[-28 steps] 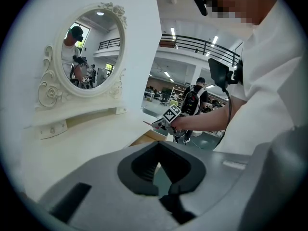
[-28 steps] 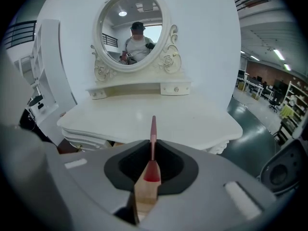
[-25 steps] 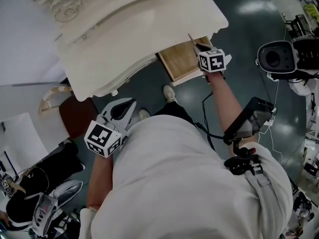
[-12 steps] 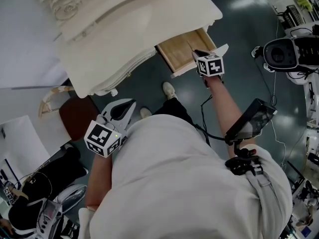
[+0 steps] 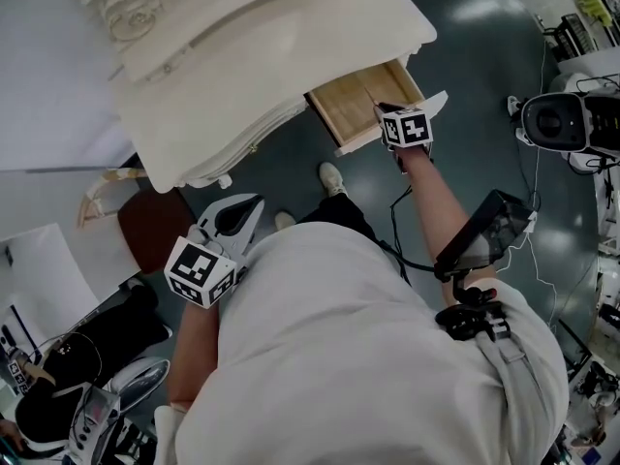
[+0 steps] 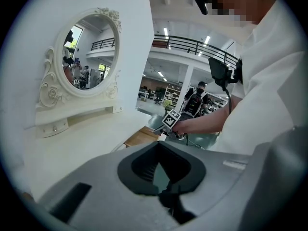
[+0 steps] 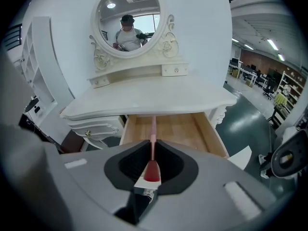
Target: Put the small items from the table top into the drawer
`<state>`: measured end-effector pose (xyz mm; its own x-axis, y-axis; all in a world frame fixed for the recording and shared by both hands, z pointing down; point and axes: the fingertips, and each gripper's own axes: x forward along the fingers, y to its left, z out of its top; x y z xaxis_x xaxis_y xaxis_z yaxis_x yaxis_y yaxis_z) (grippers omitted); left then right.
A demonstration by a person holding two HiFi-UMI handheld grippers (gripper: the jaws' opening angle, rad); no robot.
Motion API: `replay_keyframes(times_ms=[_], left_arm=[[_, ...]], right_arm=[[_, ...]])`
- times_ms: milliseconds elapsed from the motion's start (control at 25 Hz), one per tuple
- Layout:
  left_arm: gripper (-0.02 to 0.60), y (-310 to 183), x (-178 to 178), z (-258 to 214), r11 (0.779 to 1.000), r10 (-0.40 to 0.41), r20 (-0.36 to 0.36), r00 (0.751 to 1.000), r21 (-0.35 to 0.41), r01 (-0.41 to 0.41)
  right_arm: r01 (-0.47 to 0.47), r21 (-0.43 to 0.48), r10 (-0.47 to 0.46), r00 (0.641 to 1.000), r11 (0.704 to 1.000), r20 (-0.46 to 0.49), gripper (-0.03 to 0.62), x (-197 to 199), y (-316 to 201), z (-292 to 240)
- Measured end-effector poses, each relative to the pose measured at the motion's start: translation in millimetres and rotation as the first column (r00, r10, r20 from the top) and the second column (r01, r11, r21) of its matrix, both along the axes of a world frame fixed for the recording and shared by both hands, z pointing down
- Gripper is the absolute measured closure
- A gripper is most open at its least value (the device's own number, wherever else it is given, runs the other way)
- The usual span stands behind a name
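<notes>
Wood-lined drawer (image 7: 175,129): pulled out from under the white dressing table; pale board floor bare where visible.
Dressing table worktop (image 7: 149,102): white and curved-edged, with nothing on the part that shows.
Mirror (image 7: 127,18): oval, in a carved white frame, upright at the back of the worktop.
Right gripper (image 7: 150,177): held out over the front of the open drawer. Its fingers are closed on the red end of a slim pink stick (image 7: 153,138).
Slim pink stick: runs straight out from the fingers towards the table, across the drawer opening. Its far end lies over the drawer floor; contact with the floor cannot be judged. What kind of item it is, is not resolvable.
Head view, right side: right gripper (image 5: 386,95) sits at the drawer's (image 5: 344,105) outer front corner, marker cube (image 5: 405,126) facing up.
Left gripper (image 5: 232,223): low at the person's left side, well apart from the table, over a dark red seat (image 5: 150,226).
Left gripper fingers, own view (image 6: 168,198): brought together with nothing between them; only dark floor shows through the hollow behind.
Floor (image 5: 484,66): dark teal and glossy.
</notes>
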<state>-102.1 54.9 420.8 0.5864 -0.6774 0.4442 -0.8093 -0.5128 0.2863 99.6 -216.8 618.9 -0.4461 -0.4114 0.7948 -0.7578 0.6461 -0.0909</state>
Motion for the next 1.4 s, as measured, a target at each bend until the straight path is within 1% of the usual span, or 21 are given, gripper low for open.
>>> replay_keyframes(times_ms=[200,400,640,880,1000,1280,1400], left_arm=[[0.581,-24,2,0,0.999,-0.037,0.007,0.999,-0.017,0.037],[0.581,-43,10,0,0.997,-0.071,0.013,0.997,-0.035,0.071],[0.581,-72,19,1,0.992,-0.104,0.019,0.994,-0.065,0.105],[0.581,-94,26,3,0.984,-0.148,0.038,0.988,-0.092,0.151],[0.581,-102,30,5,0.978,-0.172,0.049,0.984,-0.107,0.177],[0.581,-112,30,10,0.961,-0.229,0.069,0.971,-0.141,0.237],[0.581,-116,32,12,0.954,-0.25,0.073,0.966,-0.151,0.258]], right_arm=[[0.035,-0.064,-0.037,0.999,0.997,-0.039,0.548,-3,-24,20],[0.062,-0.109,-0.07,0.995,0.992,-0.068,0.548,-2,-44,37],[0.106,-0.178,-0.126,0.987,0.978,-0.104,0.548,-4,-70,63],[0.146,-0.217,-0.174,0.978,0.965,-0.115,0.548,-8,-93,87],[0.134,-0.242,-0.166,0.979,0.961,-0.115,0.548,-8,-104,103],[0.07,-0.279,-0.093,0.993,0.958,-0.069,0.548,-14,-116,129],[0.072,-0.288,-0.095,0.993,0.955,-0.067,0.548,-15,-120,138]])
